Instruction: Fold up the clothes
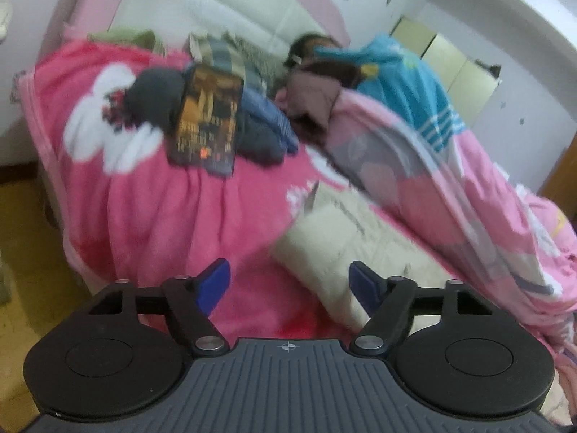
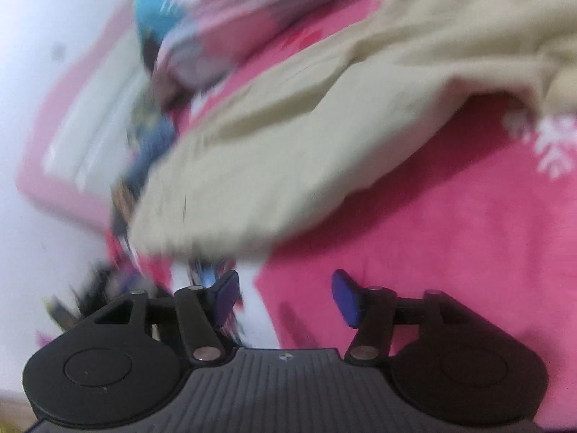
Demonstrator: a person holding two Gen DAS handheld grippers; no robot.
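A beige garment (image 1: 346, 252) lies on the pink floral bedspread (image 1: 144, 202), its near end just ahead of my left gripper (image 1: 290, 281). That gripper is open, blue pads apart, nothing between them. In the right wrist view, which is blurred, the same beige garment (image 2: 295, 137) spreads across the pink bedspread (image 2: 450, 252). My right gripper (image 2: 285, 292) hovers just short of its hem, open and empty.
A dark box (image 1: 207, 119) leans on a pile of dark and blue clothes (image 1: 259, 126) near the headboard (image 1: 202, 3). A pink patterned quilt (image 1: 450, 187) and a blue garment (image 1: 407, 83) are heaped on the right. The bed edge drops to a yellow floor (image 1: 25, 238) at left.
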